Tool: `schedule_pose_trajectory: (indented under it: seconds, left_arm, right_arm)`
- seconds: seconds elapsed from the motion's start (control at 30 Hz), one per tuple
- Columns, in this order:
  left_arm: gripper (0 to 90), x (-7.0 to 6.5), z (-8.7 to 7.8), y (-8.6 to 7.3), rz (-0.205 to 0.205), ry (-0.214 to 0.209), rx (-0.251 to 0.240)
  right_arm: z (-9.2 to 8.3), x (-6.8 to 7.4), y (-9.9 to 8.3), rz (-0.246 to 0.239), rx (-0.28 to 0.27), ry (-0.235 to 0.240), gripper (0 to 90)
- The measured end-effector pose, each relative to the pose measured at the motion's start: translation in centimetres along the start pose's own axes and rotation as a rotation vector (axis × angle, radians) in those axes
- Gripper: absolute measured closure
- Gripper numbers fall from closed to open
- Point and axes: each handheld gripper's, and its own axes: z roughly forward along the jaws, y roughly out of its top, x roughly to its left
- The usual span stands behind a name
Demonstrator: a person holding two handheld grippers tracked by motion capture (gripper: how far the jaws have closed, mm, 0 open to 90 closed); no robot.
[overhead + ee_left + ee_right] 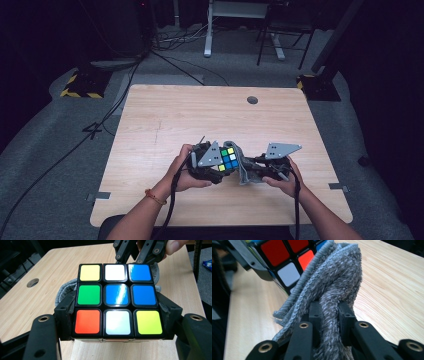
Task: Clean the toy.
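High view has the left gripper (pixel 218 167) clamping the puzzle cube (pixel 228 158) near the bench's (pixel 165 115) front edge, right gripper (pixel 248 172) pinching the grey cloth (pixel 242 167) against it (wiping looks underway, other faces probably left).

A scrambled puzzle cube (pixel 117 298) is held above the table's near edge, a grey cloth (pixel 332 287) apparently pressed against it.
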Motion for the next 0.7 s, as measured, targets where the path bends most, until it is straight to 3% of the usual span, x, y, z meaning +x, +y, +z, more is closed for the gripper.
schedule_pose_trajectory:
  seconds: [0.1, 0.27, 0.57, 0.7]
  left_arm:
    - [33.2, -0.1, 0.0, 0.0, 0.004, -0.004, 0.000]
    - [33.1, -0.5, 1.0, -0.2, 0.027, -0.003, 0.058]
    - [33.1, -0.9, 1.9, -0.3, 0.040, -0.008, 0.096]
    - [33.2, -0.9, 1.8, -0.2, 0.041, 0.005, 0.088]
  right_arm:
    - [-0.3, 0.2, 0.2, -0.005, -0.026, 0.012, 77.4]
    - [-0.8, 0.6, 0.6, -0.020, -0.053, 0.018, 77.3]
    - [-1.8, 1.4, 1.4, -0.047, -0.119, 0.031, 77.4]
    - [-1.7, 1.3, 1.3, -0.047, -0.101, 0.014, 77.3]
